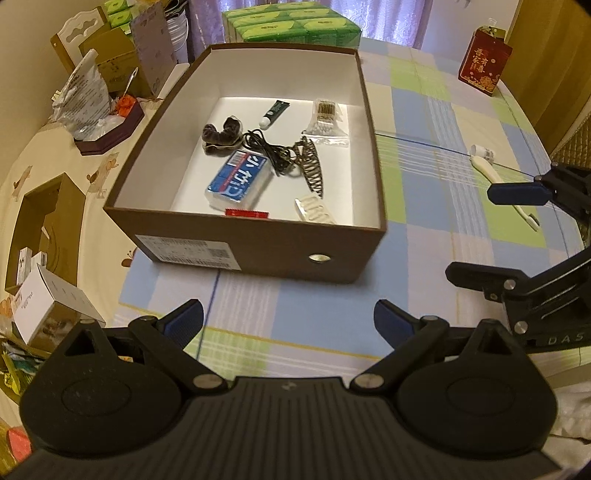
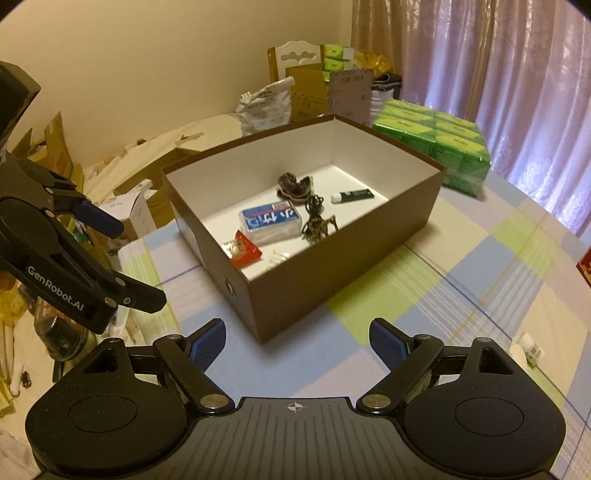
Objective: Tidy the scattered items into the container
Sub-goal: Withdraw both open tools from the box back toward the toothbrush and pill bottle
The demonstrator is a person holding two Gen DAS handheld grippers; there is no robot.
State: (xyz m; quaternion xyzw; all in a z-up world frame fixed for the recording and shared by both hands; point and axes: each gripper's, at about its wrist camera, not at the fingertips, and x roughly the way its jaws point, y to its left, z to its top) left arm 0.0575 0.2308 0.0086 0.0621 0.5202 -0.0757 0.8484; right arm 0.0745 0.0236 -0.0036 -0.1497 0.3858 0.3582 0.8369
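A brown cardboard box (image 1: 258, 247) with a white interior stands open on the checked cloth of the surface (image 1: 443, 258), toward its far edge, just in front of a green multipack of tissues (image 1: 295, 22). Inside the box lie a blue-and-white tissue packet (image 1: 238, 181) near the middle, a dark scrunchie (image 1: 221, 134) and a coiled black cable (image 1: 266, 151) behind it, a dark green tube with a white cap (image 1: 275, 113) toward the far wall, a clear bag of cotton swabs (image 1: 327, 122) beside the tube, a bronze hair claw (image 1: 312, 170), a pale comb-like piece (image 1: 314, 212) and a red sachet (image 2: 245, 251) against the near wall. Outside the box, toward the right edge of the surface, remain a small white bottle (image 1: 482, 151) and a long white plastic item (image 1: 491, 173) just beside it; a red carton (image 1: 484, 61) stands at the far right corner. The left tongs (image 1: 288, 321) hang above the cloth in front of the box, spread wide and carrying nothing. The right tongs (image 2: 297, 343) hang off the box's near right corner, likewise spread and carrying nothing. Boxes and bags (image 1: 96, 85) crowd the left side of the room.
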